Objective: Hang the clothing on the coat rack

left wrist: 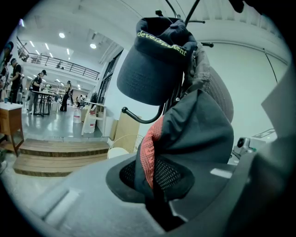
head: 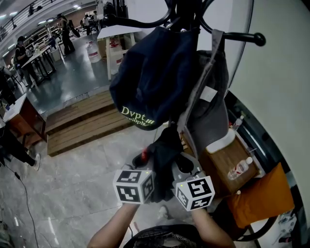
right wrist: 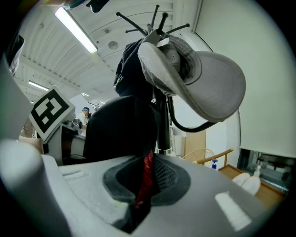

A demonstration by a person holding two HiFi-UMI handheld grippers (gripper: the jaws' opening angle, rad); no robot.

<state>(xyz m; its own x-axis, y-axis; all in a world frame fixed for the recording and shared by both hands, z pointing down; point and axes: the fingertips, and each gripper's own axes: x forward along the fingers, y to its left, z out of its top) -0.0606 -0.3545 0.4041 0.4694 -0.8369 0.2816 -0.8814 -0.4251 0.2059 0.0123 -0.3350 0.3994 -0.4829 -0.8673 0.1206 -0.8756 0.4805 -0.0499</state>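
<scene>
- Coat rack (head: 242,36): looks like black metal, smooth, slight sheen.
- Navy cap (head: 155,72) on rack: matt woven cloth, stitched yellow-green lettering.
- Grey hat (head: 213,101) on rack: soft matt cloth.
- Dark garment (head: 162,150) below rack: matt cloth, red open-mesh trim.
- Left gripper (left wrist: 156,206), right gripper (right wrist: 141,207): matt grey plastic.
- Floor (head: 82,189) under rack: glossy, reflective.

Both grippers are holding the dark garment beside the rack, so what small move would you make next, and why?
Probably ease both grippers toward the empty lower hook of the coat rack. The left gripper and right gripper are shut on the black garment, and the blue cap and grey hat already fill the hooks above.
</scene>
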